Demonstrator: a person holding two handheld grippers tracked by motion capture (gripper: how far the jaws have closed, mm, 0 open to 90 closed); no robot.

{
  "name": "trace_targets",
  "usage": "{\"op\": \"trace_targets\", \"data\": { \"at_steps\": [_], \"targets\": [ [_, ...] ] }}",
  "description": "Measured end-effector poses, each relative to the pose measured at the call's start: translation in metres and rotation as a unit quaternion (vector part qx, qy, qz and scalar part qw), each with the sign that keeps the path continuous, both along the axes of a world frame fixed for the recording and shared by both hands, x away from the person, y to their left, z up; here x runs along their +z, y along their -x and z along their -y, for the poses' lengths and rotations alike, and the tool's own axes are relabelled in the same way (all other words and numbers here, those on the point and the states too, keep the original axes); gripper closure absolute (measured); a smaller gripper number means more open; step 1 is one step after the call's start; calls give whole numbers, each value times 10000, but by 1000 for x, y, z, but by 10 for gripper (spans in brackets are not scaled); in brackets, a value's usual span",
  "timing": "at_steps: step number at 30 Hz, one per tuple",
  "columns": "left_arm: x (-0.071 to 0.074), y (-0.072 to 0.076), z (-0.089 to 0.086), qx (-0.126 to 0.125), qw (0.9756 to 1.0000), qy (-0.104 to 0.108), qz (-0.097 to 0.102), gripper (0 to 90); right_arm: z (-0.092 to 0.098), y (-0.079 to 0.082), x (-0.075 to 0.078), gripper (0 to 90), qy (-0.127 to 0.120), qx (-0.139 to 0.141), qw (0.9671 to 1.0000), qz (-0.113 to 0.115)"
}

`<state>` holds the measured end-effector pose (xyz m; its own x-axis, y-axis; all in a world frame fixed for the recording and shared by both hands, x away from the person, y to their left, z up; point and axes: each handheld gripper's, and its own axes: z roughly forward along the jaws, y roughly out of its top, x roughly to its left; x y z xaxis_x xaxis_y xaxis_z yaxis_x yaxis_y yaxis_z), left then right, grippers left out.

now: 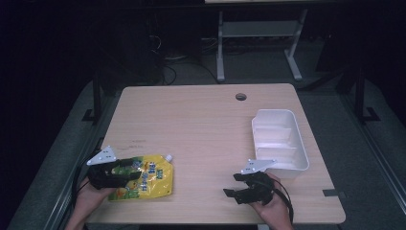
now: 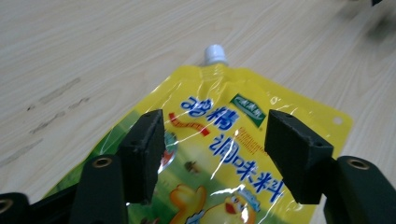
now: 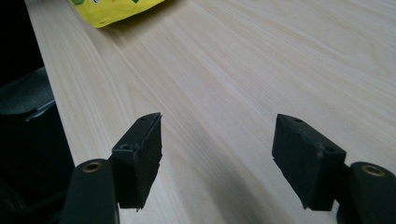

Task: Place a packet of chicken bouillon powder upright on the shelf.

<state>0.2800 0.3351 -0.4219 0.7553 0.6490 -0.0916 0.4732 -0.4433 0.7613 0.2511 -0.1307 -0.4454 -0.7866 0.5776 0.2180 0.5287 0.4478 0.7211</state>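
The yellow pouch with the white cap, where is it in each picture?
High view: yellow pouch lies at the table's near left, under the left tool.
Left gripper view: it lies in the middle, white cap on top.
Right gripper view: only a corner shows, top left.
Shared landmark: the wooden table.

Bright yellow flat plastic spout pouch (image 1: pixel 143 179) with a green band along one side, blue lettering, a small green label, a red-and-orange squiggle and an orange cartoon figure; small white screw cap (image 2: pixel 215 54) at the top corner. Pale beige wood-grain tabletop (image 1: pixel 201 124) with faint grey scuff marks near the pouch and a dark round hole at the far edge. Plain white plastic rectangular bin (image 1: pixel 280 139). Matte black left gripper (image 1: pixel 125 175) and matte black right gripper (image 1: pixel 235 185), each with brass-coloured rivets and a light grey three-cornered plate on top.
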Motion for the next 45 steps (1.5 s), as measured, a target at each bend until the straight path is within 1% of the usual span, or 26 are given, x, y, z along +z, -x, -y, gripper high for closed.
{"op": "trace_targets", "data": {
  "at_steps": [3, 6, 7, 8, 10, 11, 12, 13, 15, 17, 18, 19, 21, 24, 27, 29, 30, 32, 33, 35, 38, 40, 41, 42, 44, 45],
  "targets": [
    [-3, -2, -5, 27, 10000, -33, -62, 428, -4, 0, 1, 327, -33, 35, 10000, -25],
    [-5, -3, -9, 69, 9999, -18, -106, 459, -9, 0, 4, 326, -147, 115, 9998, -78],
    [-5, -3, -9, 69, 9999, -18, -106, 473, -9, 0, 4, 326, -147, 115, 9998, -78],
    [-7, -4, -12, 87, 9999, -60, -114, 486, -14, -2, 9, 325, -285, 178, 9994, -115],
    [-8, -6, -14, 102, 9998, -87, -149, 499, -20, -5, 14, 321, -334, 252, 9991, -107],
    [-9, -6, -15, 104, 9998, -99, -161, 511, -24, -7, 16, 312, -343, 287, 9989, -168],
    [-9, -6, -15, 104, 9998, -99, -161, 519, -24, -7, 16, 312, -343, 287, 9989, -168],
    [-11, -8, -18, 140, 9996, -89, -218, 526, -32, -10, 18, 312, -321, 361, 9986, -194],
    [-13, -9, -21, 158, 9995, -95, -253, 538, -40, -14, 19, 304, -295, 427, 9981, -321],
    [-15, -9, -23, 185, 9993, -140, -280, 549, -51, -19, 19, 304, -170, 398, 9983, -403],
    [-16, -10, -23, 211, 9991, -215, -294, 554, -57, -21, 18, 311, -119, 403, 9981, -450],
    [-17, -10, -24, 215, 9990, -247, -307, 557, -65, -24, 17, 319, -28, 413, 9979, -495],
    [-19, -11, -25, 220, 9988, -271, -342, 564, -78, -28, 16, 319, 107, 472, 9972, -564],
    [-20, -11, -27, 256, 9986, -274, -363, 575, -96, -31, 16, 322, 237, 564, 9961, -632],
    [-21, -13, -30, 295, 9986, -187, -388, 583, -113, -37, 18, 347, 225, 671, 9950, -698],
    [-21, -13, -32, 311, 9986, -166, -397, 589, -116, -38, 19, 348, 209, 677, 9949, -720],
    [-22, -13, -33, 328, 9985, -164, -398, 598, -126, -43, 20, 344, 158, 694, 9948, -731],
    [-22, -14, -34, 332, 9986, -177, -372, 604, -133, -47, 21, 344, 109, 695, 9950, -707],
    [-23, -13, -34, 353, 9986, -165, -368, 607, -137, -49, 21, 343, 54, 686, 9948, -756],
    [-23, -14, -37, 365, 9985, -138, -371, 607, -145, -55, 21, 340, -13, 640, 9949, -781],
    [-25, -14, -39, 390, 9985, -19, -383, 612, -154, -62, 18, 337, -30, 577, 9948, -836],
    [-25, -14, -39, 395, 9985, -8, -383, 619, -157, -65, 16, 332, -33, 544, 9947, -871],
    [-26, -14, -39, 394, 9986, -17, -359, 619, -159, -67, 15, 332, -52, 520, 9944, -916],
    [-26, -14, -39, 385, 9987, -54, -334, 621, -163, -72, 11, 333, -135, 418, 9934, -1059],
    [-26, -14, -39, 386, 9987, -67, -323, 621, -164, -73, 9, 333, -143, 374, 9931, -1101],
    [-26, -14, -39, 382, 9988, -73, -312, 621, -167, -76, 5, 341, -129, 276, 9926, -1174]
  ]
}}
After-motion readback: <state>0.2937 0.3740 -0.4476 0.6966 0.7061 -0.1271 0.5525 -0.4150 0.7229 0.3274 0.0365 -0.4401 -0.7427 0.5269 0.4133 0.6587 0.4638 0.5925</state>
